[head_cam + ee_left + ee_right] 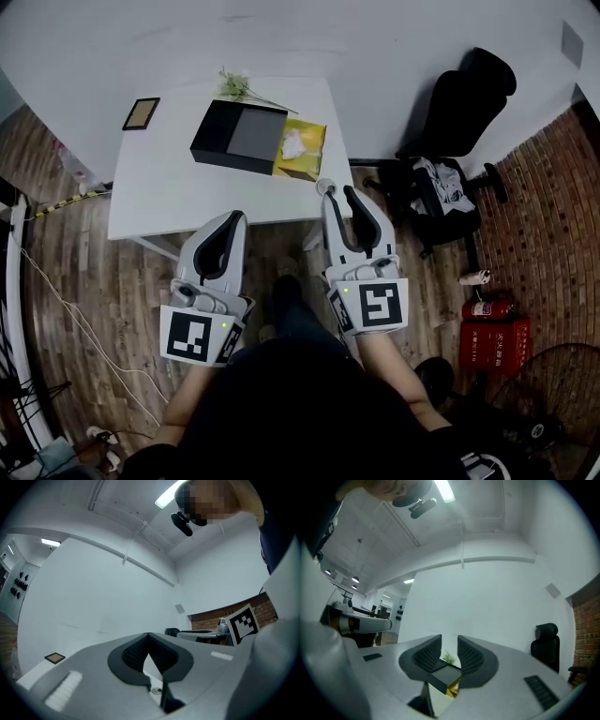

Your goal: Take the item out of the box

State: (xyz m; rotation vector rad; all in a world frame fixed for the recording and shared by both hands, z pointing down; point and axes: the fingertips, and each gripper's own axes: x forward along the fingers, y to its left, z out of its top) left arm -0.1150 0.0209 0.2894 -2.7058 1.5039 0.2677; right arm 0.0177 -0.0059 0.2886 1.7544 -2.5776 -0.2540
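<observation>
box (239, 137) on tabletop (159, 202), yellow item (300, 148) at its right end. left gripper (236, 218) jaws clenched empty, right gripper (339, 195) jaws released. risk i see: a one-handed pull drags the box along.

Three cameras: one on your head looking steeply down, and one on each claw looking out low along its jaws.

From high up, your head view takes in the left claw (233, 217) and right claw (338, 192) close below you, with the whole white tabletop (150, 202) just beyond them. Your right claw view faces forward, level across the tabletop. It shares the black box (239, 136), the green sprig (239, 87) and the office chair (459, 103) with the head view. Your left claw view tilts up toward the wall and ceiling. It shares only the small frame (141, 113) at the far left, and catches the right claw's marker cube (243, 622).
</observation>
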